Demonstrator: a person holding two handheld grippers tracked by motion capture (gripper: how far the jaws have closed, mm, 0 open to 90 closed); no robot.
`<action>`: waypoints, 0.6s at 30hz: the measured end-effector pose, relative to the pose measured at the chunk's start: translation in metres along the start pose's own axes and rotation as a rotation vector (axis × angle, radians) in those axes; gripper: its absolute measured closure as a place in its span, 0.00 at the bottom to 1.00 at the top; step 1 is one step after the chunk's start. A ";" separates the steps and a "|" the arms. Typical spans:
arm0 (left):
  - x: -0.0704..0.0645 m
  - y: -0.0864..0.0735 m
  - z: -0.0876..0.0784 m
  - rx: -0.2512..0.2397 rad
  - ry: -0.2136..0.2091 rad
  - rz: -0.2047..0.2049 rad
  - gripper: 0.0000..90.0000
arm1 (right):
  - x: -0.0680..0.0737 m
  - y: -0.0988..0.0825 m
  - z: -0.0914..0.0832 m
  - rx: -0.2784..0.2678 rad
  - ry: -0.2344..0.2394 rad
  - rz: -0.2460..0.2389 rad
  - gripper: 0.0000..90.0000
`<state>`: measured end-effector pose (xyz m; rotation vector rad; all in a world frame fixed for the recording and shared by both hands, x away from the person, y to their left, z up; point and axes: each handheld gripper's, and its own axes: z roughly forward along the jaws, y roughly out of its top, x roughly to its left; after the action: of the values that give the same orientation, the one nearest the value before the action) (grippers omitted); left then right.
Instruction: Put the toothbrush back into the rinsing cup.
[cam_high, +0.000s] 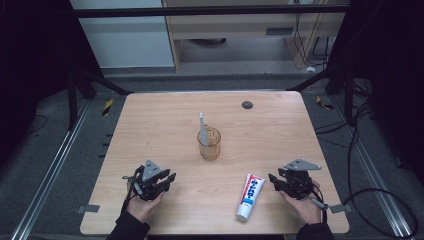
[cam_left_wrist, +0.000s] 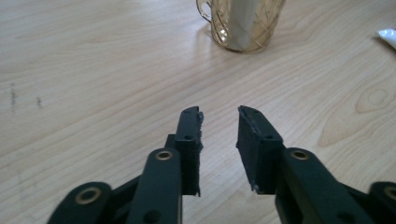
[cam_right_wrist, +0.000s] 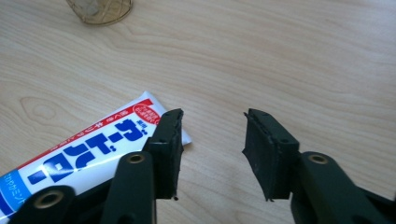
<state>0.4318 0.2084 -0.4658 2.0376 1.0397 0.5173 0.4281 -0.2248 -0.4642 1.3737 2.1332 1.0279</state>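
Note:
An amber glass cup stands near the middle of the wooden table, with a white toothbrush-like stick upright in it. A white, red and blue toothpaste tube lies flat at the front right. My left gripper hovers at the front left, jaws apart with nothing between them; the cup is ahead of it. My right gripper sits just right of the tube, jaws apart over bare wood. The tube lies beside its left jaw, not between the pads.
A small dark round disc sits near the table's far edge. Metal rails and cables run along the floor on both sides. The tube's end shows at the right edge of the left gripper view.

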 end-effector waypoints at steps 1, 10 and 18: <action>-0.002 0.000 0.001 0.006 -0.007 0.003 0.83 | 0.001 -0.001 0.001 0.005 0.004 -0.004 0.66; -0.011 -0.001 0.004 0.043 -0.039 0.044 0.98 | 0.012 -0.005 0.009 0.060 0.036 -0.010 0.81; -0.006 -0.001 0.003 0.047 -0.025 0.031 0.99 | 0.013 -0.007 0.017 0.100 0.027 -0.006 0.88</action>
<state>0.4296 0.2024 -0.4683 2.0997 1.0156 0.4861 0.4297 -0.2086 -0.4793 1.4051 2.2347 0.9535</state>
